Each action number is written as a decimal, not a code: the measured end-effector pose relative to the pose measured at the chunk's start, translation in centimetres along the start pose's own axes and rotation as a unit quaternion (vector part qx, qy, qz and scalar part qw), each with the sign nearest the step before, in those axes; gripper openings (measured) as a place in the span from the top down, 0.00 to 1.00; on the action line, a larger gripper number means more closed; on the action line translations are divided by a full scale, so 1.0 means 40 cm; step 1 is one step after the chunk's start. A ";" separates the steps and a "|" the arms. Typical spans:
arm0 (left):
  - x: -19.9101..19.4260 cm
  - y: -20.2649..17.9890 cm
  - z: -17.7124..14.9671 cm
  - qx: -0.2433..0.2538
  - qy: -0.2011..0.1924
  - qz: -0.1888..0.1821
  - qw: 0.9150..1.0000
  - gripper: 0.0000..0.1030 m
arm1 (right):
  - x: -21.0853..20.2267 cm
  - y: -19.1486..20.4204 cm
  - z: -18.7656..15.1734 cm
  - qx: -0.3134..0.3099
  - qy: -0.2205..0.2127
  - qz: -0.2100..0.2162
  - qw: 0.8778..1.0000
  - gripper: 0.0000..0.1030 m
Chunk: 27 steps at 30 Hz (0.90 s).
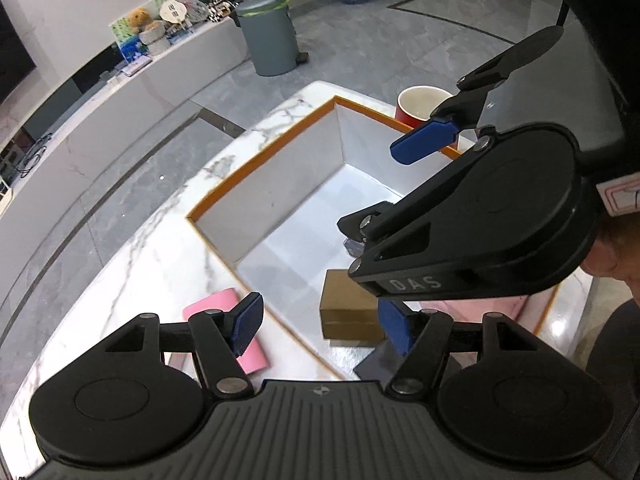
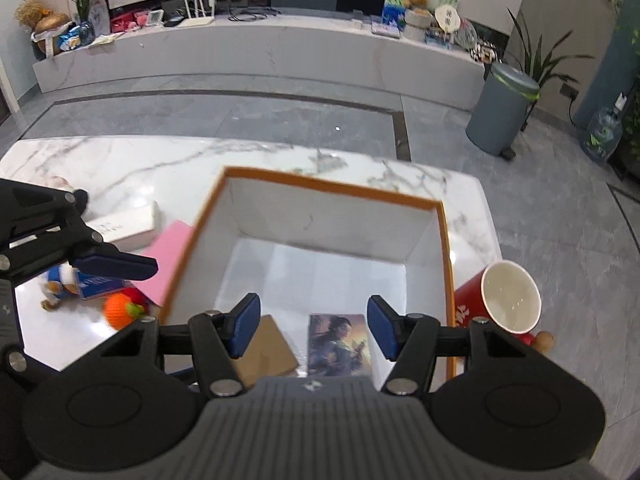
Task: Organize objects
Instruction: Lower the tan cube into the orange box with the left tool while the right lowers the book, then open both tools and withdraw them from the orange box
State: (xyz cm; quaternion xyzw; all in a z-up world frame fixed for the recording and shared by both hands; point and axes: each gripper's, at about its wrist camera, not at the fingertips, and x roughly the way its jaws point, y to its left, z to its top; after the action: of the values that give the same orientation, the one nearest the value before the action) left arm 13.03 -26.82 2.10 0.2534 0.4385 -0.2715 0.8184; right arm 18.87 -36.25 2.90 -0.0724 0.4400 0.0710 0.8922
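Observation:
An orange-rimmed white box (image 1: 256, 152) (image 2: 332, 190) stands open on the marble table. Inside lie a brown box (image 1: 348, 312) (image 2: 268, 348) and a picture card (image 2: 338, 344). My left gripper (image 1: 324, 328) is open and empty over the box's near-left edge. My right gripper (image 2: 314, 326) is open and empty above the card and the brown box; it also shows in the left wrist view (image 1: 424, 144). A pink notebook (image 1: 228, 308) (image 2: 168, 260) lies just outside the box's left wall.
A red paper cup (image 1: 420, 106) (image 2: 504, 296) stands right of the box. A white flat box (image 2: 124, 228), a blue packet (image 2: 98, 286), a plush figure (image 2: 60, 280) and an orange knitted toy (image 2: 120, 312) lie on the table (image 2: 140, 168) at left. A grey bin (image 2: 500, 112) stands on the floor.

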 end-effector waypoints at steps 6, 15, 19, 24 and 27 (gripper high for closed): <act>-0.083 0.016 -0.024 -0.004 -0.022 0.019 1.000 0.25 | -0.092 0.084 0.011 -0.033 -0.026 -0.002 0.999 0.40; -0.183 0.059 -0.085 -0.020 -0.038 0.046 0.998 0.25 | -0.214 0.208 0.024 -0.078 -0.065 0.003 0.995 0.39; -0.227 0.083 -0.115 -0.032 -0.047 0.056 0.997 0.25 | -0.261 0.259 0.023 -0.093 -0.078 0.004 0.993 0.39; -0.273 0.107 -0.154 -0.044 -0.056 0.067 0.995 0.25 | -0.315 0.313 0.018 -0.107 -0.092 0.007 0.990 0.39; -0.295 0.118 -0.176 -0.052 -0.060 0.071 0.994 0.25 | -0.346 0.353 0.013 -0.118 -0.100 0.007 0.988 0.39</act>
State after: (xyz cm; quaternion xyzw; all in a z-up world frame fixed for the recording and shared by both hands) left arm 6.56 -16.17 9.61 0.2240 0.3831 -0.2039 0.8726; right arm 8.26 -23.20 13.29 -0.1666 0.3378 0.1355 0.9164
